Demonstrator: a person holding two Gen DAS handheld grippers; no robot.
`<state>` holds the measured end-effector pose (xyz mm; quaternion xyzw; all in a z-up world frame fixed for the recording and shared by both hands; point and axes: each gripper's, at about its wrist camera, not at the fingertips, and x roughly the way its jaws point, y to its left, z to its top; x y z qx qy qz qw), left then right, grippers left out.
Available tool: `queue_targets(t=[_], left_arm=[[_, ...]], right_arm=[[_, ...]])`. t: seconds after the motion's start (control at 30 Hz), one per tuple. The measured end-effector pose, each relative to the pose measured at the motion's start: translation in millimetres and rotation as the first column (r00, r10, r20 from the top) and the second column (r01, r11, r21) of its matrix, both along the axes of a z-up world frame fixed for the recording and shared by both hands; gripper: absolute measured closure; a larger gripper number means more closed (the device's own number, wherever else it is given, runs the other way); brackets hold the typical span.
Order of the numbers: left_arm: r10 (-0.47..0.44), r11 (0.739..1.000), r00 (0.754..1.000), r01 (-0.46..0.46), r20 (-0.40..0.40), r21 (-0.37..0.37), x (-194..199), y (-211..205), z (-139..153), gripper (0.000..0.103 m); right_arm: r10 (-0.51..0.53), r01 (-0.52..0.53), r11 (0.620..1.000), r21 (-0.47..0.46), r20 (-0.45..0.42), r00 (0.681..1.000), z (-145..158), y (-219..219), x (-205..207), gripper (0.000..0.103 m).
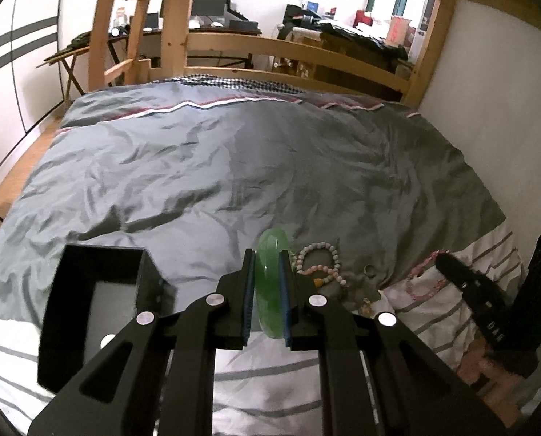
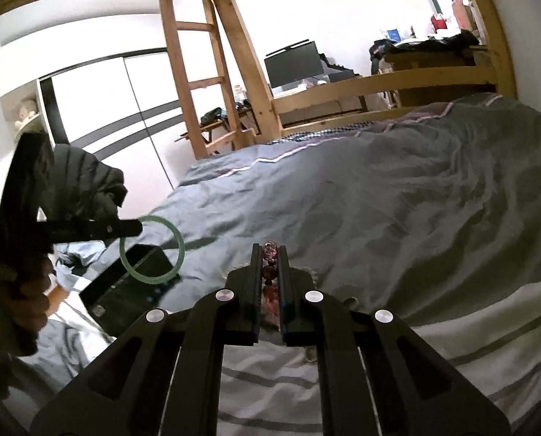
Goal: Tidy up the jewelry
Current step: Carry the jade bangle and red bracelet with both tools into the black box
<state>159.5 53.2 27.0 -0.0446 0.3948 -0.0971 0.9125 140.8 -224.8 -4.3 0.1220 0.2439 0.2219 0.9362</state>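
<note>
My left gripper (image 1: 267, 258) is shut on a green jade bangle (image 1: 270, 290), which stands on edge between the pads above the bed. In the right wrist view that bangle (image 2: 150, 250) hangs from the left gripper (image 2: 134, 227) over an open black box (image 2: 132, 283). My right gripper (image 2: 270, 250) is shut on a string of dark red and pink beads (image 2: 269, 272). In the left wrist view the right gripper (image 1: 445, 261) is at the far right, with the pink bead string (image 1: 425, 274) dangling from its tip. The box (image 1: 88, 309) lies left of the left gripper.
Pale bead bracelets (image 1: 319, 261) and a small ring (image 1: 370, 270) lie on the grey duvet (image 1: 234, 163) just right of the bangle. A hand (image 2: 12, 290) holds the left gripper's handle. A wooden bed frame (image 1: 288, 47) and ladder (image 2: 197, 83) stand beyond.
</note>
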Motion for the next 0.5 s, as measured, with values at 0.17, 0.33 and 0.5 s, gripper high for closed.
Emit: queue_targets(t=[0.17,0.33,0.5], left_arm=[[0.015,1.0,1.0,-0.015,0.025,-0.023,-19,22,6,0.092],[0.064,0.995,0.996,-0.059,0.057,-0.083,-31,53,13,0.092],[0.122,0.987,0.988,-0.111,0.094,-0.117,-44,85,19,0.092]], right_arm=[[0.034,-0.034,0.999,0.009,0.02,0.999,18,14,-7,0.095],[0.083,-0.083,0.997,-0.01,0.04,0.996,34,43,-12,0.095],[0.142,-0.142,0.99,-0.006,0.047,0.989,44,76,-10,0.095]])
